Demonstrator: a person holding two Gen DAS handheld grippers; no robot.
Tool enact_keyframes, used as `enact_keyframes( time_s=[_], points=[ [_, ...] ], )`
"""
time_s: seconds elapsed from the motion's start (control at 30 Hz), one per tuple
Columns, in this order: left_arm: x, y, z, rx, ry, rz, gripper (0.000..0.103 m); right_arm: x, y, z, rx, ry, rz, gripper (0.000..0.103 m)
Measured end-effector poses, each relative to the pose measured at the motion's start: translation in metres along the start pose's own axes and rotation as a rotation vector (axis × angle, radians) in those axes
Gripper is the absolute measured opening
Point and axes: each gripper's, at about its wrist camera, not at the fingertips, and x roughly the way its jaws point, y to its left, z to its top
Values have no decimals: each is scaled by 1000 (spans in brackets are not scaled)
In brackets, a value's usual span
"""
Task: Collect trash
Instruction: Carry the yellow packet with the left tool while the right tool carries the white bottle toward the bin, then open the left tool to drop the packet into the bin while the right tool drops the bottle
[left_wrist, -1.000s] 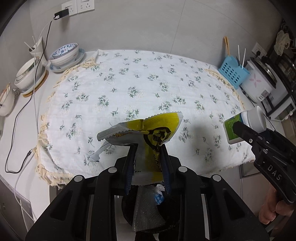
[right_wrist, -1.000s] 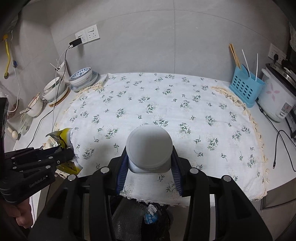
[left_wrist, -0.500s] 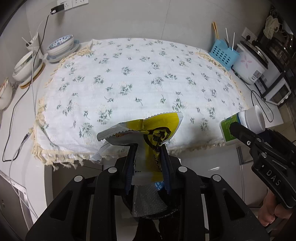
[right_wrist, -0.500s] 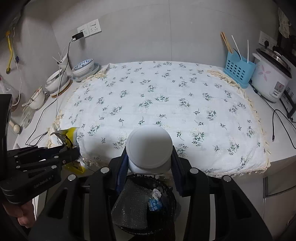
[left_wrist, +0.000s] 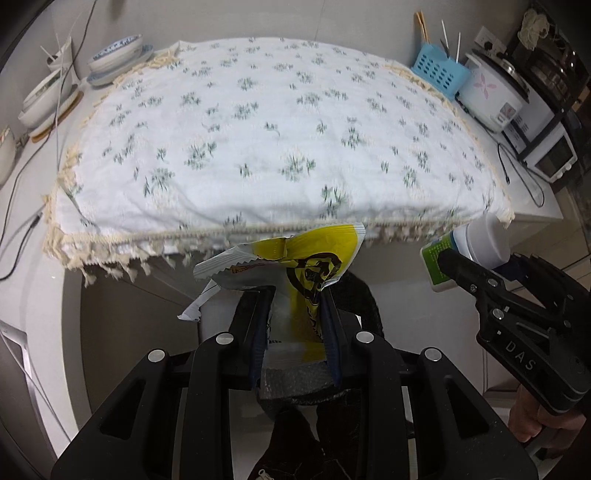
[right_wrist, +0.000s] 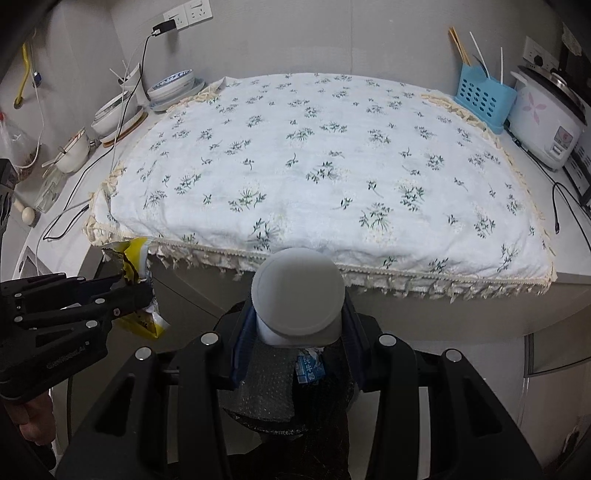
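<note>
A floral cloth (right_wrist: 325, 162) covers the worktop (right_wrist: 576, 266); bowls (right_wrist: 173, 86) crowd its back left corner, a rice cooker (right_wrist: 546, 118) the right edge. Off the front edge, above a bin (right_wrist: 266, 402), the left gripper (left_wrist: 295, 317) pinches a yellow wrapper (left_wrist: 295, 266), the right gripper (right_wrist: 295, 332) a white bottle (right_wrist: 297, 295).

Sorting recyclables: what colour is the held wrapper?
Yellow and silver-white wrapper, black print; clearest in left wrist view.
</note>
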Motion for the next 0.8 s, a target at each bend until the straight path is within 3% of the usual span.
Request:
enact_keyframes(
  time_s=[0.4, 0.67, 0.8],
  points=[
    [85, 6, -46, 18, 154, 9, 26, 54, -15, -49, 56, 106, -23, 40],
    [132, -16, -53, 55, 182, -4, 27, 74, -34, -69, 98, 161, -53, 40],
    [143, -25, -57, 76, 167, -14, 45, 79, -40, -74, 104, 181, -72, 40]
  ],
)
